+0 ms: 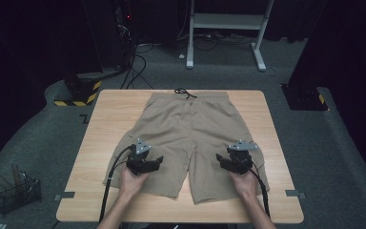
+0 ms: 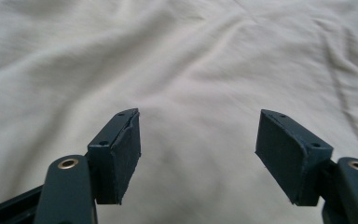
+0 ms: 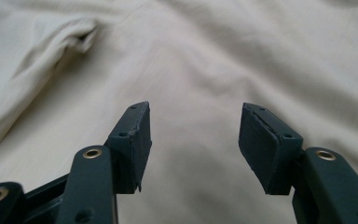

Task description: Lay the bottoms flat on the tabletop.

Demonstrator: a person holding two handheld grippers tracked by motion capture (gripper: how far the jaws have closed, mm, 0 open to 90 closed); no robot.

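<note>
Item: pair of khaki cotton shorts (image 1: pixel 190 138) with a black drawstring (image 1: pixel 185 92) at the waistband, laid flat on a light wooden rectangular table (image 1: pixel 100 124). Waistband toward 12 o'clock, the two leg hems toward 6 o'clock; the garment covers the table's middle.

Left black two-jaw gripper (image 1: pixel 152 164): held in the person's left hand (image 1: pixel 132 180) over the shorts' left leg, at about 7 o'clock from the garment's centre. In the left gripper view (image 2: pixel 198 154) its jaws stand apart, released, with wrinkled fabric lying beyond them and nothing between the pads.

Right black two-jaw gripper (image 1: pixel 224 162): held in the right hand (image 1: pixel 244 182) over the right leg, at about 5 o'clock. In the right gripper view (image 3: pixel 193 147) its jaws are likewise spread and grasp nothing; a fold of cloth (image 3: pixel 70 37) lies toward 10 o'clock.

Surroundings: black wire basket (image 1: pixel 16 193) on the grey floor at 8 o'clock of the table; white metal frame (image 1: pixel 226 28) at 12 o'clock.
</note>
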